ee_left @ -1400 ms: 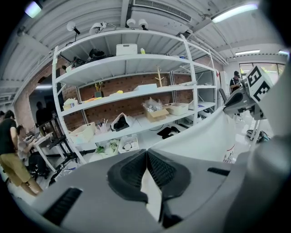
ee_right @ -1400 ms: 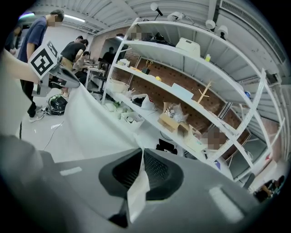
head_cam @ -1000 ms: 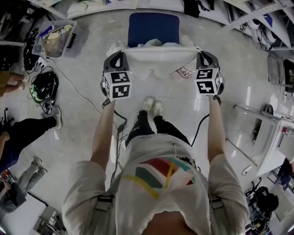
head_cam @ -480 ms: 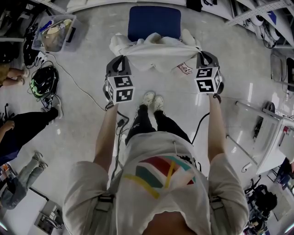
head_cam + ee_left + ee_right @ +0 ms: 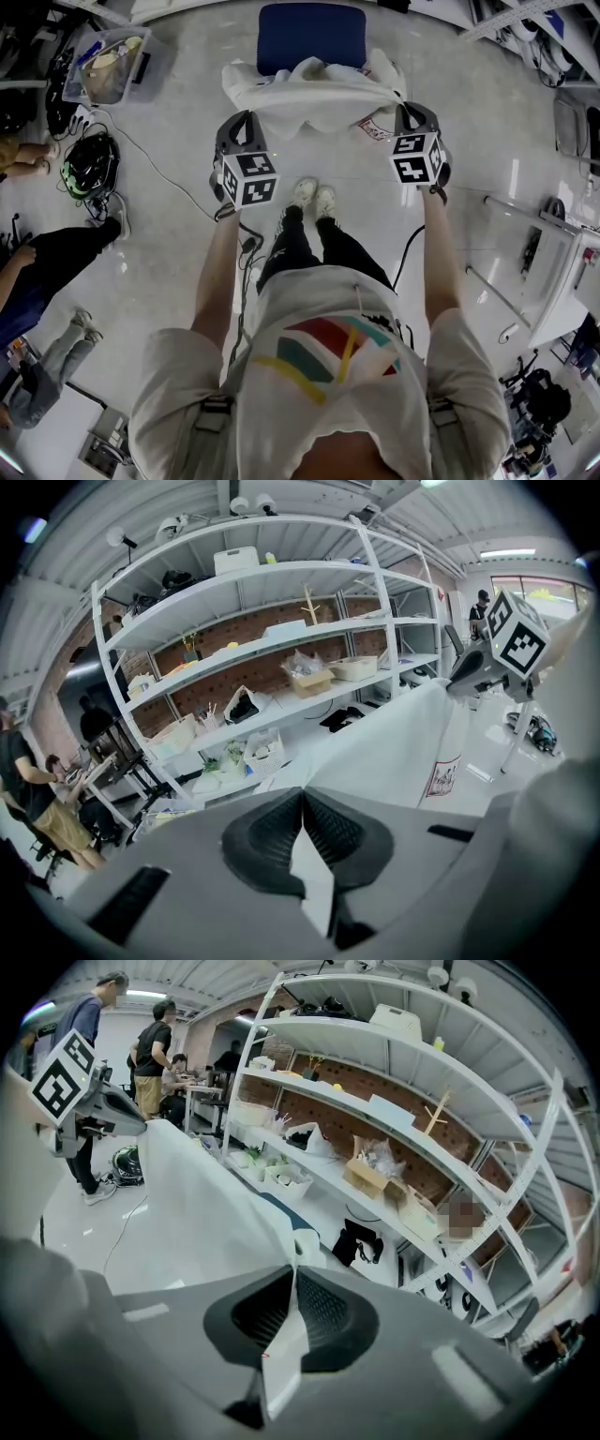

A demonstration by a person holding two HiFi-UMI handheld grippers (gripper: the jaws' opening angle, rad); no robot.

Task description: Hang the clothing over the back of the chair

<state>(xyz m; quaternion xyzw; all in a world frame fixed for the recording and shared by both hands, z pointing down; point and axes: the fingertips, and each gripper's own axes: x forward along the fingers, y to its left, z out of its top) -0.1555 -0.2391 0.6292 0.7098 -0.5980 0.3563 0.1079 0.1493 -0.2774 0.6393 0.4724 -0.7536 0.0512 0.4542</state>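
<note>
1. The white garment [image 5: 314,94] is stretched between the two grippers, just over the near edge of the blue chair [image 5: 311,33]; the chair back lies hidden beneath it, so I cannot tell if they touch.
2. The left gripper [image 5: 240,120] has its jaws pressed together on one corner of the cloth; the right gripper [image 5: 410,114] pinches the other corner likewise.
3. The step in hand looks like draping; next, both ends should drop evenly, straddling the back, before release.
</note>
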